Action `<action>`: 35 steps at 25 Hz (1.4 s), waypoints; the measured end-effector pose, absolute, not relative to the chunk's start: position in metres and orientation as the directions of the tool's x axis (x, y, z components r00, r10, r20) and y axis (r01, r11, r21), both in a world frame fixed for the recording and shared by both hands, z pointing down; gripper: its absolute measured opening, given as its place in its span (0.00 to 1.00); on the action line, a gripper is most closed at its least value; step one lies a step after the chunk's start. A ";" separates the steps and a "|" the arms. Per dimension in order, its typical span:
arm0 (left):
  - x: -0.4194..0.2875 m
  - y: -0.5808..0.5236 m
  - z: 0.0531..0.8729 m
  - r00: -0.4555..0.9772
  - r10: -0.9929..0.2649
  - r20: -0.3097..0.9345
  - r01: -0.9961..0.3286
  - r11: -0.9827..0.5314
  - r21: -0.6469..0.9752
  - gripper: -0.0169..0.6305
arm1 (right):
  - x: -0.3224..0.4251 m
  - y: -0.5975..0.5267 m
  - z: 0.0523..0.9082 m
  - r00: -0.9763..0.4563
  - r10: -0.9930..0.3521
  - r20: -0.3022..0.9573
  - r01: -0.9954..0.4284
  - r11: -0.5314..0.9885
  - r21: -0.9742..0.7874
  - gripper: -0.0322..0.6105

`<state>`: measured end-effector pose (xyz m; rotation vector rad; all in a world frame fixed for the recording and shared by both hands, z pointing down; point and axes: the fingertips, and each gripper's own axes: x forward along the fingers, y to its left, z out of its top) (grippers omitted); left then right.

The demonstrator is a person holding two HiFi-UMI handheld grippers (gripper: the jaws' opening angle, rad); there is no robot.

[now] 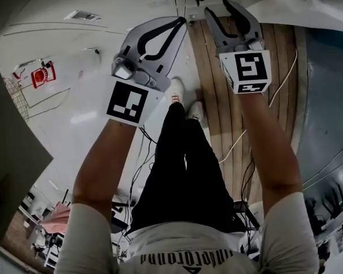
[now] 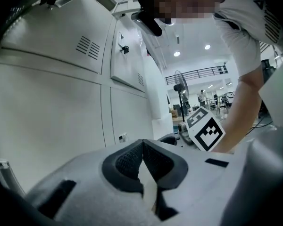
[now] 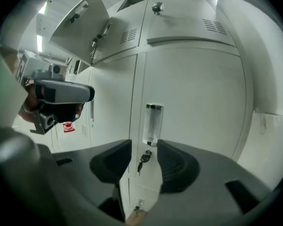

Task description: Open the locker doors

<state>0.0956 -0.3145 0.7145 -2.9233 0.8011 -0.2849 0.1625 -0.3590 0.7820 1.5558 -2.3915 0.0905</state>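
Centre right gripper (image 3: 145,150), jaws spread & empty, on handle (image 3: 153,125) just above the key (image 3: 142,160), pinch, pull locker door (image 3: 198,93) straight; keep left gripper (image 2: 142,145), pressed together, clear of key

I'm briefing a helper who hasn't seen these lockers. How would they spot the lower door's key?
In the right gripper view, find the pale grey lockers and the tall lower door right of the vertical seam. Near its left edge sits a clear upright handle; just below hangs the key, small and dark, far beneath the locks on the vented upper doors.
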 end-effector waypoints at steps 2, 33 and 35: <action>0.099 -0.324 0.727 0.842 -0.517 0.152 -0.498 -0.854 -0.148 0.04 | 0.159 -0.370 0.799 -0.366 -0.889 0.274 -0.907 0.407 0.110 0.33; 0.105 -0.335 0.774 0.830 -0.527 0.182 -0.519 -0.850 -0.092 0.04 | 0.163 -0.357 0.860 -0.266 -0.892 0.366 -0.950 0.308 0.059 0.21; 0.109 -0.325 0.776 0.834 -0.517 0.192 -0.509 -0.856 -0.095 0.04 | 0.172 -0.341 0.860 -0.268 -0.890 0.369 -0.949 0.309 0.056 0.21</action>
